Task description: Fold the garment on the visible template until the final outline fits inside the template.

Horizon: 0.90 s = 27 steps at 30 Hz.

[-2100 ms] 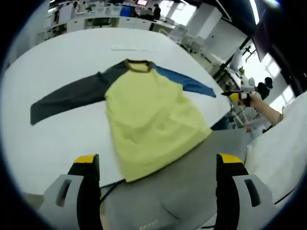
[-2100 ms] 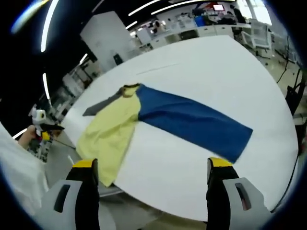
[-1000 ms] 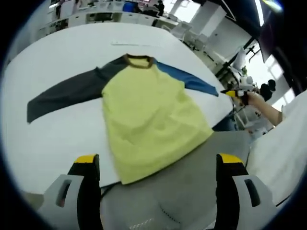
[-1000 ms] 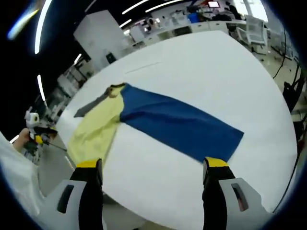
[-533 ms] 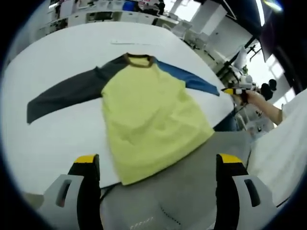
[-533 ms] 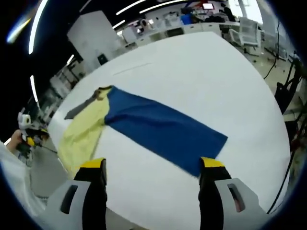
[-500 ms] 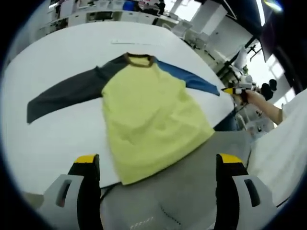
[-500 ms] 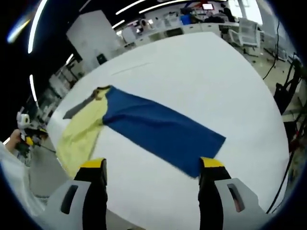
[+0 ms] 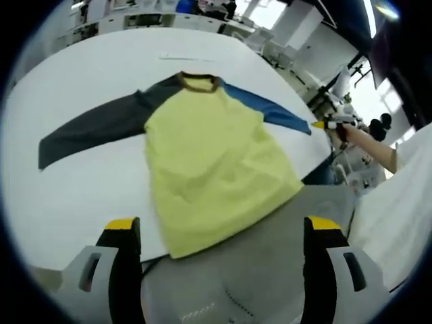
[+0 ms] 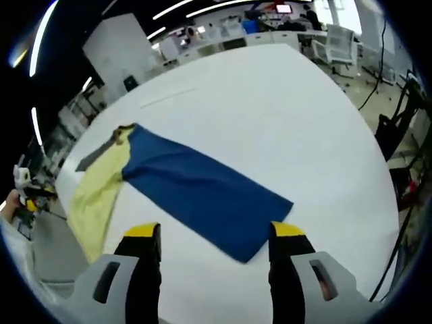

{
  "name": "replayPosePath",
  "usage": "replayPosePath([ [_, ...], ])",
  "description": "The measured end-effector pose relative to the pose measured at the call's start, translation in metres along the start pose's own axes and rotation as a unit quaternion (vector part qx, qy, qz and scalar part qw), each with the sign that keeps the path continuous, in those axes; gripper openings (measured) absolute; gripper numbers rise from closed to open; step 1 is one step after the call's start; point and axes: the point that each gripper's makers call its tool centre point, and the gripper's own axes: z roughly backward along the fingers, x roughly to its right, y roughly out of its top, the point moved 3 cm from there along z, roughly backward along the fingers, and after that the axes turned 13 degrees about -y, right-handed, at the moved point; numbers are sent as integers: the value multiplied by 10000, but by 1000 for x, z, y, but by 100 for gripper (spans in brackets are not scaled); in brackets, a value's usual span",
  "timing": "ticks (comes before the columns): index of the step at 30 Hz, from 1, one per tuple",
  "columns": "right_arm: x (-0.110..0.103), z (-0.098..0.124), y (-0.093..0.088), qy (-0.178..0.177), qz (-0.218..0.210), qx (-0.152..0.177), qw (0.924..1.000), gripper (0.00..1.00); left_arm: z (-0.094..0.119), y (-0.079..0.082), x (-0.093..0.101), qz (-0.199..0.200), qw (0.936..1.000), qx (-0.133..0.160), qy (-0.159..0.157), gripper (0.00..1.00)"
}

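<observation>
In the left gripper view we see a long-sleeved shirt [image 9: 209,162] with a yellow body, lying flat on a wide white table [image 9: 81,189]; its dark grey sleeve [image 9: 94,128] stretches off to the left, its brown collar [image 9: 199,83] points away from us, its blue sleeve [image 9: 270,113] runs right toward the table edge; our left gripper [image 9: 219,236] hangs near the hem, jaws wide and holding nothing; farther right, our right gripper [image 9: 331,125] shows small in a hand. In the right gripper view our right gripper [image 10: 214,243] hangs with jaws spread wide, empty, its tips just at the blue cuff [image 10: 253,216].
</observation>
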Motion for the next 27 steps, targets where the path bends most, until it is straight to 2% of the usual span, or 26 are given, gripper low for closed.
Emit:
replayPosePath([
  [8,8,-6,3,-89,-22,-7,10000,62,-2,0,-2,7,10000,-62,9,96],
  [21,28,-17,5,-365,56,-71,9993,52,-4,3,-5,19,9999,-154,54,96],
  [27,35,-25,4,-465,237,-191,9985,50,-5,2,-5,50,9998,-178,61,96],
])
